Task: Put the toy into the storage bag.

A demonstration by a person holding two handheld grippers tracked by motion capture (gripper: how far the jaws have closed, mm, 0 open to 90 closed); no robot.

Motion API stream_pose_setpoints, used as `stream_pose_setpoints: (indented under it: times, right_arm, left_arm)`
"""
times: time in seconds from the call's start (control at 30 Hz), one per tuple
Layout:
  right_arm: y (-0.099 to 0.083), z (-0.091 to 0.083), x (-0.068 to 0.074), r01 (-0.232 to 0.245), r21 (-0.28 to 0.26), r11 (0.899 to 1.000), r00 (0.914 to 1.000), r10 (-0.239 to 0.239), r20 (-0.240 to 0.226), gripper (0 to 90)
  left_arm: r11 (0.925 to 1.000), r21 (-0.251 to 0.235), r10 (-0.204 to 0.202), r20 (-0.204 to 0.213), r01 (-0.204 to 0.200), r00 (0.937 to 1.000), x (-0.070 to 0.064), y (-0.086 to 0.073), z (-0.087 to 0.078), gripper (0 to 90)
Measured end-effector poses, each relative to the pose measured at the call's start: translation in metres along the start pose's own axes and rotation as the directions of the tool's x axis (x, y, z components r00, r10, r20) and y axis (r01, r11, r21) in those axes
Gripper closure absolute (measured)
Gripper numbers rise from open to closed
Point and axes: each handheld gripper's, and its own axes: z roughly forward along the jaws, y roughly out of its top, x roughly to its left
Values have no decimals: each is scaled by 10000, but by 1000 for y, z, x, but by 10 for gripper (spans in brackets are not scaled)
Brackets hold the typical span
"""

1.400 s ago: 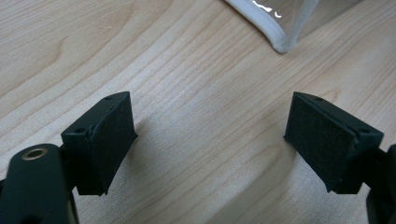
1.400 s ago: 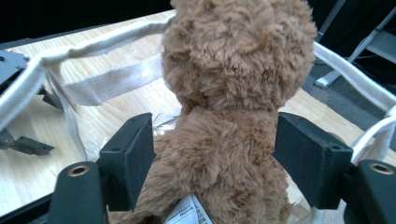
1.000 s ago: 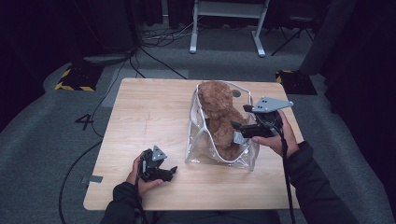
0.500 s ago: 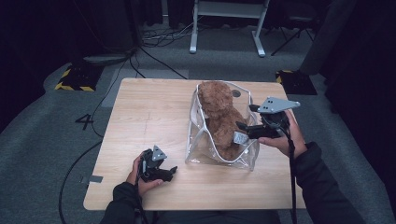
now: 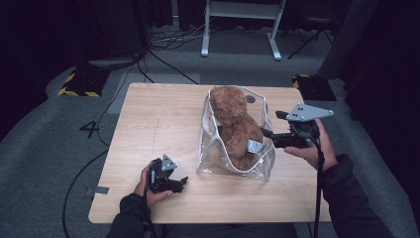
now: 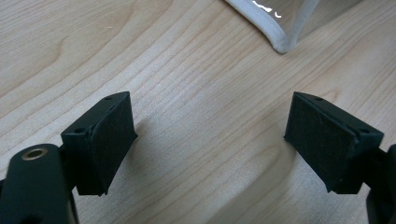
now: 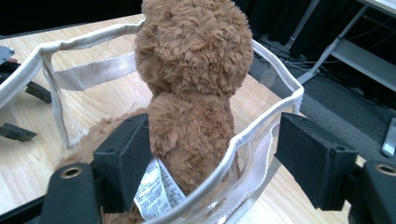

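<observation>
A brown teddy bear (image 5: 233, 119) stands in a clear plastic bag (image 5: 218, 159) with white trim at the middle right of the wooden table (image 5: 158, 119). My right gripper (image 5: 271, 124) is open at the bag's right side. In the right gripper view, the right gripper (image 7: 215, 140) straddles the bag's rim (image 7: 275, 109): one jaw is inside against the bear (image 7: 196, 70), the other outside. A white label (image 7: 156, 191) hangs from the bear. My left gripper (image 5: 181, 181) rests open on the table near the front, left of the bag. The left gripper (image 6: 210, 140) has bare wood between its jaws, with the bag's corner (image 6: 280, 39) just beyond.
The table's left half is bare wood. A white desk frame (image 5: 242, 20) and cables (image 5: 163, 54) lie on the grey floor behind. Yellow-black striped blocks (image 5: 79, 84) sit off the table's far corners.
My right gripper has shifted slightly to the right, staying at the bag's rim. The left gripper has not moved.
</observation>
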Motion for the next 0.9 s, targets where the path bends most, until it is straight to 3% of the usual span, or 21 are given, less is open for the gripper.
stream_pose_setpoints:
  times: [0.57,0.9]
  right_arm:
    - [-14,-15,-13,192,139,9997,9986,-199,497,258]
    - [-24,-22,-20,35,85,10000,9984,-40,563,254]
  left_arm:
    - [10000,-2,-4,-1,4,10000,0,0,0,159]
    - [10000,-1,-1,6,1,10000,0,0,0,159]
